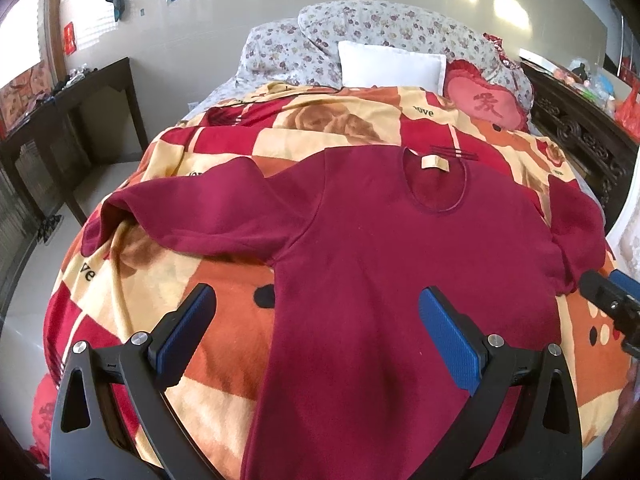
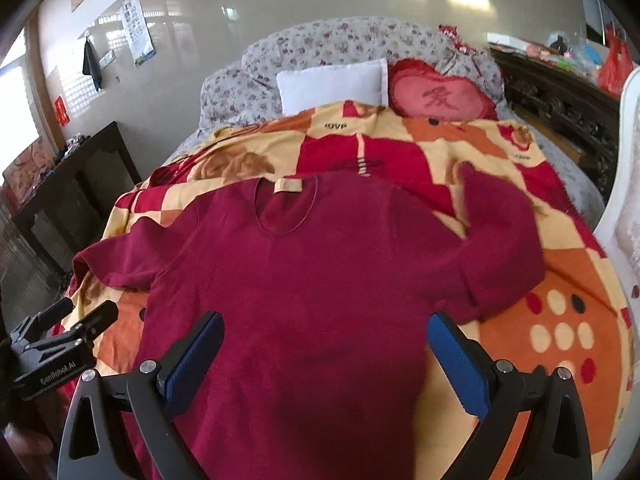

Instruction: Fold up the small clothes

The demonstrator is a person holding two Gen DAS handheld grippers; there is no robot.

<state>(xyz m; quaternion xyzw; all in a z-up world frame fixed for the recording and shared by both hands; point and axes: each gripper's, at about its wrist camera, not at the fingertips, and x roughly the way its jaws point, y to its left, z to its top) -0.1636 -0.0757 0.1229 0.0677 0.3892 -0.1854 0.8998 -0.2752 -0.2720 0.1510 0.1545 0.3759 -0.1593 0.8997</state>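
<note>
A dark red long-sleeved shirt [image 1: 384, 240] lies flat, front up, on the patterned blanket [image 1: 224, 320], neck with a beige label [image 1: 435, 162] pointing away. Its left sleeve [image 1: 180, 216] spreads out; its right sleeve [image 2: 500, 236] bends up and back. My left gripper [image 1: 316, 304] is open above the shirt's left side, holding nothing. My right gripper [image 2: 324, 332] is open above the shirt's lower body [image 2: 300, 300], holding nothing. The right gripper's body shows at the edge of the left wrist view [image 1: 612, 300], and the left gripper's body in the right wrist view [image 2: 56, 344].
The bed carries a white pillow [image 1: 392, 66], a red heart cushion [image 1: 488, 104] and a floral quilt [image 1: 360, 28] at its head. A dark wooden table [image 1: 68, 128] stands left of the bed. A carved dark cabinet [image 1: 580, 128] with clutter stands right.
</note>
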